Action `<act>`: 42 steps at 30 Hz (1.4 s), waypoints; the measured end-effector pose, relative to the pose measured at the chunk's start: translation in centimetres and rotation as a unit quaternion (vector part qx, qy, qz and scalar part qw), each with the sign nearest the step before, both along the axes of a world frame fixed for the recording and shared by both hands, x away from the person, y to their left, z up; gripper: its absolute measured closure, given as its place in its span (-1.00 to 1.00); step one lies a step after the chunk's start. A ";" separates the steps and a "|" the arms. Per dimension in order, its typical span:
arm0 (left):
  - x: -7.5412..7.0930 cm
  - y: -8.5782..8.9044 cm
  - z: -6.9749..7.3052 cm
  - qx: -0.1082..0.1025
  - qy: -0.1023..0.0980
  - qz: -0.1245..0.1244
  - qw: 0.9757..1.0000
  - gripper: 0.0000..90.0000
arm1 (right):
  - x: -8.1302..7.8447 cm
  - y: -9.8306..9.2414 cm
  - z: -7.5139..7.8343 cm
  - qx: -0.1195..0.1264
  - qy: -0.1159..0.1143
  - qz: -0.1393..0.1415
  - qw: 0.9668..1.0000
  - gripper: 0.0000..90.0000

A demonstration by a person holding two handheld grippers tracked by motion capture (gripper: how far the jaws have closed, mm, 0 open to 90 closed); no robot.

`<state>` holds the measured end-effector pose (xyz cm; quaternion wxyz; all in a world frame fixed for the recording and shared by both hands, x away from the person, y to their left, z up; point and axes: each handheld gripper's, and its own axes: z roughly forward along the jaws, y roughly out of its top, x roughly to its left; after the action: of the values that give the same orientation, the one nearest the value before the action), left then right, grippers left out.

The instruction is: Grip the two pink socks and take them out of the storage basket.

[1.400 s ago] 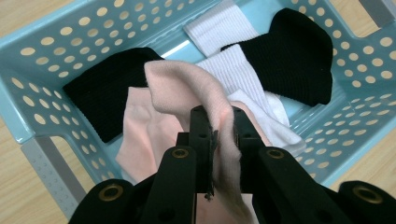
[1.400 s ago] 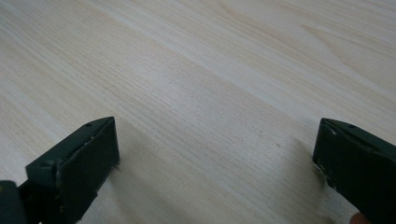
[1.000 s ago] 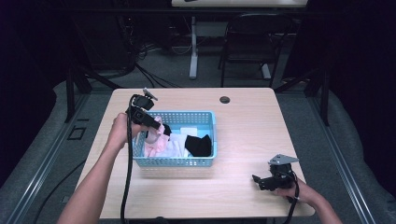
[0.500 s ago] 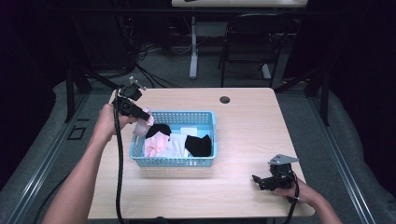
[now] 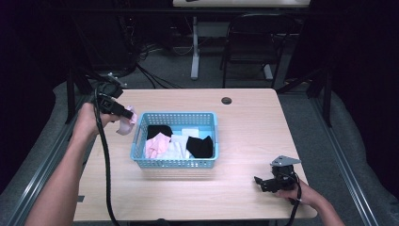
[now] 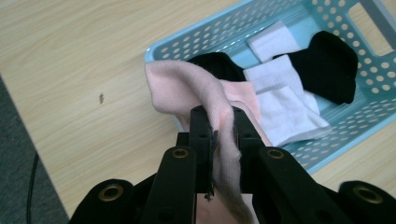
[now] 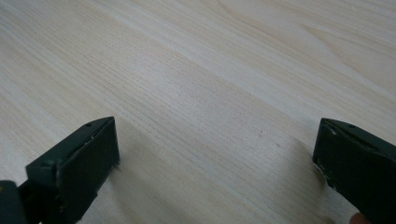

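While the left gripper (image 5: 126, 112) hangs just off the left rim of the light blue perforated plastic basket (image 5: 141, 136), jaws clenched on a pale pink fabric sock (image 6: 187, 84), bare pale wooden table (image 5: 244, 117) lies all round; right gripper (image 5: 261, 182) rests near the front edge, jaws spread, nothing between them; no readable writing

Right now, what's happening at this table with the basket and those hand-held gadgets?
A person is sorting socks with a pair of tongs in each hand. The left tongs are shut on a pink sock, holding it above the table just left of the blue basket. Black, white and pink socks lie in the basket. The right tongs rest open near the table's front right corner, holding nothing.
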<state>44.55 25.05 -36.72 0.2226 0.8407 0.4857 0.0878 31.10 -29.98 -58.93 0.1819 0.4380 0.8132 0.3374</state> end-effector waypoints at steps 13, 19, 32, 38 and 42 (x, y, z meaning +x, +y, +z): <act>-0.6 4.3 -2.0 0.012 0.018 0.045 0.999 0.83 | 0.0 0.0 0.0 0.000 0.000 0.000 1.000 -1.00; -0.6 5.4 -3.5 0.022 0.028 0.057 0.998 0.83 | 0.0 0.0 0.0 0.000 0.000 0.000 1.000 -1.00; 0.2 7.3 -10.1 0.019 0.058 0.091 0.994 0.83 | 0.0 0.0 0.0 0.000 0.000 0.000 1.000 -1.00; 0.7 7.6 -13.2 0.012 0.074 0.112 0.991 0.82 | 0.0 0.0 0.0 0.001 0.000 0.001 1.000 -1.00; 1.1 7.8 -14.5 -0.005 0.083 0.127 0.988 0.82 | 0.0 0.0 0.0 0.000 0.000 0.000 1.000 -1.00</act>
<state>45.70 32.87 -51.26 0.1733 0.7752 0.6060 0.0432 31.10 -29.98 -58.94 0.1821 0.4382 0.8129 0.3376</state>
